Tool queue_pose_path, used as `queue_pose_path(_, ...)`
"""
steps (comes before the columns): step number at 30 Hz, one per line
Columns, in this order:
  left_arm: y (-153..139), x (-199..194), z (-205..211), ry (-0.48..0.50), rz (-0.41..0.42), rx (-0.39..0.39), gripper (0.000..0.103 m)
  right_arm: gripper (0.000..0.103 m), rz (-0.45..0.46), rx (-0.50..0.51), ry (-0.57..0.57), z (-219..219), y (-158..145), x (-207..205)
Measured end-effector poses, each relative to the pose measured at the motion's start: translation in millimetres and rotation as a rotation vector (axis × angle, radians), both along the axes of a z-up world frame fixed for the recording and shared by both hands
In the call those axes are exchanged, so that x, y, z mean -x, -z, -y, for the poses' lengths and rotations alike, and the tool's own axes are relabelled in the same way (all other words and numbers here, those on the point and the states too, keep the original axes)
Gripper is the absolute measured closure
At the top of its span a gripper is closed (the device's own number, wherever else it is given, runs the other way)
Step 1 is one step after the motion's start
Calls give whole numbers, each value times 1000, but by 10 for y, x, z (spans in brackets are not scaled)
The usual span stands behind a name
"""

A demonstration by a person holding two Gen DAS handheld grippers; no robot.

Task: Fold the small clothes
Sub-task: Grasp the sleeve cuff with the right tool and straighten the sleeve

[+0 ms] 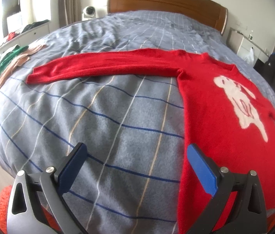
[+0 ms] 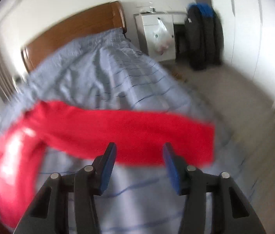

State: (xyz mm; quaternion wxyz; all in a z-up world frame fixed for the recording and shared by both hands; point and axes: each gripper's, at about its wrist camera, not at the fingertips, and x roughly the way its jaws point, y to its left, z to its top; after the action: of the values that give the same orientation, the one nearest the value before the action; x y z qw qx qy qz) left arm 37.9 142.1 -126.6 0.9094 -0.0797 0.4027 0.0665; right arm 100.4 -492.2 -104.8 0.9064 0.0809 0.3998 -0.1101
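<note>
A red sweater (image 1: 215,113) with a pale animal figure on its chest lies flat on the grey checked bed cover (image 1: 102,117). One sleeve (image 1: 102,68) stretches out to the left. My left gripper (image 1: 137,152) hovers open above the cover beside the sweater's lower left edge, with nothing between its blue pads (image 1: 201,169). The right wrist view is blurred by motion. There my right gripper (image 2: 139,152) stands open over the sweater's other sleeve (image 2: 137,132), which reaches toward the bed's right edge. Nothing sits between its fingers.
Green and pink garments (image 1: 7,64) lie at the bed's left edge. A wooden headboard (image 1: 166,2) stands at the far end. A white cabinet (image 2: 155,33) with a plastic bag and dark bags (image 2: 203,37) stand on the floor to the right. An orange knit (image 1: 3,208) shows at lower left.
</note>
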Motion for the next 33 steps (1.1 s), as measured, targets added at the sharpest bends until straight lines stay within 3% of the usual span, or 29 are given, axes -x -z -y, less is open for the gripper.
queue_pose_path(4, 59, -27, -16, -2, -28, 9, 1, 54, -110, -1, -20, 70, 332, -108)
queue_pose_path(19, 79, -34, -35, -12, -36, 21, 1, 53, -107, 156, -47, -129, 269, 54)
queue_pose_path(33, 69, -18, -78, -26, -33, 21, 1, 53, -90, 188, -82, -355, 164, 121)
